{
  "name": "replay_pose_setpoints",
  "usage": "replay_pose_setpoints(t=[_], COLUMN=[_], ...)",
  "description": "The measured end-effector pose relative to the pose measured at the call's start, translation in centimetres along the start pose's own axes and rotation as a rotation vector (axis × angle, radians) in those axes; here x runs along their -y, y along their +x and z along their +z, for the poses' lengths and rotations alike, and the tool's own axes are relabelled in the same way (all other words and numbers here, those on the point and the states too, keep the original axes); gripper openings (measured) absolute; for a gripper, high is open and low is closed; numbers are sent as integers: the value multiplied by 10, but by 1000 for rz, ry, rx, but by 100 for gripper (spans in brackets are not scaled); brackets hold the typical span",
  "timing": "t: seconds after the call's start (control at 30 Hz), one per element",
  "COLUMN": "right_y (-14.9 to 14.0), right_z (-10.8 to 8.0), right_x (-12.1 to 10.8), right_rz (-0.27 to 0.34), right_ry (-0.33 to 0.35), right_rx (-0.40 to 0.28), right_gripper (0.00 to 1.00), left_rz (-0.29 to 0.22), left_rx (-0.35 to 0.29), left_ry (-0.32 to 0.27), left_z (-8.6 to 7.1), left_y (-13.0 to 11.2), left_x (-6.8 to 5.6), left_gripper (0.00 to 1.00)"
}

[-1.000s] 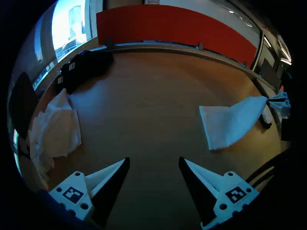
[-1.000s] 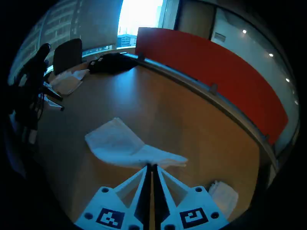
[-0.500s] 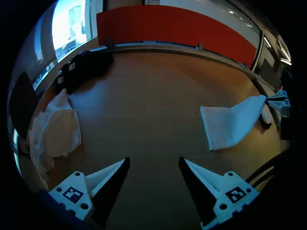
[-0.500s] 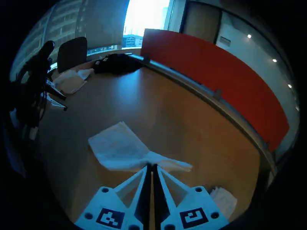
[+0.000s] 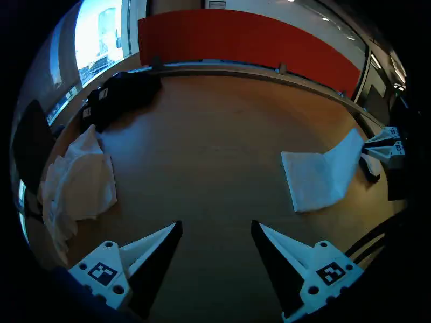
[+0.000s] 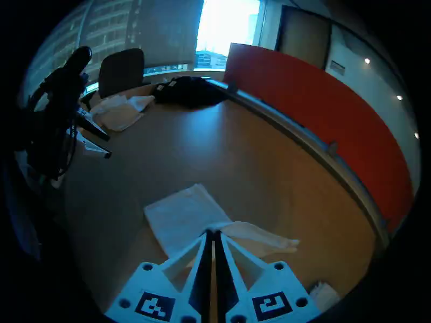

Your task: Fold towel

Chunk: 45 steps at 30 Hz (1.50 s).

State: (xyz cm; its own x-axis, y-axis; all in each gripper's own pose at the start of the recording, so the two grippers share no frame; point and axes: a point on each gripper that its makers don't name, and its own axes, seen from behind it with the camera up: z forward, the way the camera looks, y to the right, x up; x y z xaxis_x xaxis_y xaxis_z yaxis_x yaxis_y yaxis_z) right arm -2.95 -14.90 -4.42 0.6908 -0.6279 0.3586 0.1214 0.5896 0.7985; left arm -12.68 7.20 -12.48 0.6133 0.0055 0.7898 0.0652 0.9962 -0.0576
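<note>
A white towel (image 5: 315, 180) lies on the wooden table (image 5: 215, 140) at the right of the left gripper view. Its right edge is lifted off the table, pinched by my right gripper (image 5: 373, 149). In the right gripper view the right gripper (image 6: 213, 237) is shut on that raised edge, with the towel (image 6: 186, 215) spread flat just beyond the tips and a loose flap trailing right. My left gripper (image 5: 215, 226) hovers open over bare table, well left of the towel. It also appears far left in the right gripper view as the left gripper (image 6: 92, 135), held by a dark-sleeved arm.
A pile of white cloths (image 5: 81, 177) lies at the table's left edge, with a black bag (image 5: 121, 94) behind it. A red partition (image 5: 242, 37) runs along the far side. A dark chair (image 6: 121, 70) stands by the window. A small white cloth (image 6: 323, 293) lies near the right gripper.
My right gripper has carried the towel's pinched edge inward over the flat part, so the lifted flap stands steeper and shorter. The left gripper has stayed still and open.
</note>
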Motion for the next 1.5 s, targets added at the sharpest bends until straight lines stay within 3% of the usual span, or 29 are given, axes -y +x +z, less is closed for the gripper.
replay_pose_setpoints(t=[0.37, 0.77, 1.33, 1.5], right_y=[16, 1, -3, -5], right_z=[32, 66, 67, 65], right_x=[41, 71, 70, 68], right_rz=[-51, -28, -14, -1], right_ry=[95, 183, 183, 176], right_rx=[4, 50, 57, 63], right_gripper=[11, 10, 8, 34], left_rz=[-24, -50, -48, -45], left_rx=[-8, -4, -5, -3], left_ry=[20, 37, 37, 37], left_z=[-8, -12, -12, -11], left_y=[-4, -12, -13, -14], left_x=[14, 27, 28, 27], left_gripper=[94, 94, 94, 94])
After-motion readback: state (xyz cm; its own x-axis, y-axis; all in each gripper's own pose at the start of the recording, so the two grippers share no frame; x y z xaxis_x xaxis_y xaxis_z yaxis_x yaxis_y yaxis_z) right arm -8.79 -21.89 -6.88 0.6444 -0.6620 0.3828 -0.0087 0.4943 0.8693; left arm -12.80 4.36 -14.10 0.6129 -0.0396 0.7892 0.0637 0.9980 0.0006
